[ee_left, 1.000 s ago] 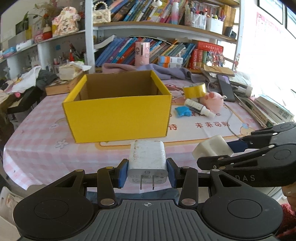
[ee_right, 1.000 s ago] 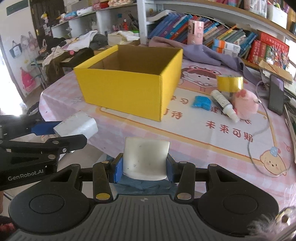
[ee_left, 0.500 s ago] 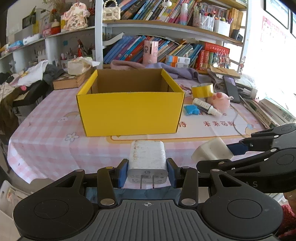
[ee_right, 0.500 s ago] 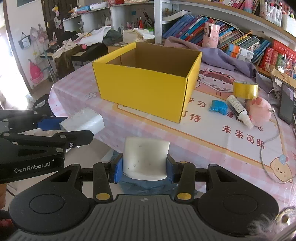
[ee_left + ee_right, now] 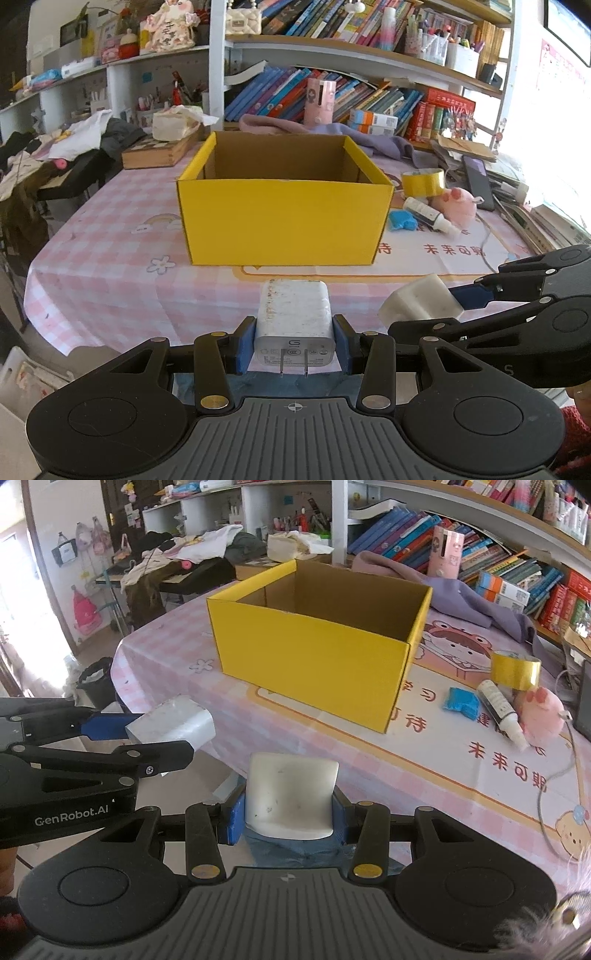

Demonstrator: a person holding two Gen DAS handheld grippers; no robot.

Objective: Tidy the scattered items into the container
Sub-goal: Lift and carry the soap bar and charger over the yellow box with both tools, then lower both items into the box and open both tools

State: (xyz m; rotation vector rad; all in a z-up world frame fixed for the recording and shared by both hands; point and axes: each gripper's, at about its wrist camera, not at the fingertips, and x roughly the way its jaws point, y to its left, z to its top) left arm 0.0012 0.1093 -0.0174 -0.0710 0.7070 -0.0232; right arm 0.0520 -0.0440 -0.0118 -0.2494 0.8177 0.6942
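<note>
Left wrist: charger clamped in left claw, yellow box ahead.

box sitting mid-tabletop | tape roll, bottle, plush pig lying right of box | bookshelf standing behind

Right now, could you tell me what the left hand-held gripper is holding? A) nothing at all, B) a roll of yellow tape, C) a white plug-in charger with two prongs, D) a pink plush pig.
C: the left hand-held gripper is shut on the white charger, whose two metal prongs point back toward the camera, in front of the yellow box.
</note>
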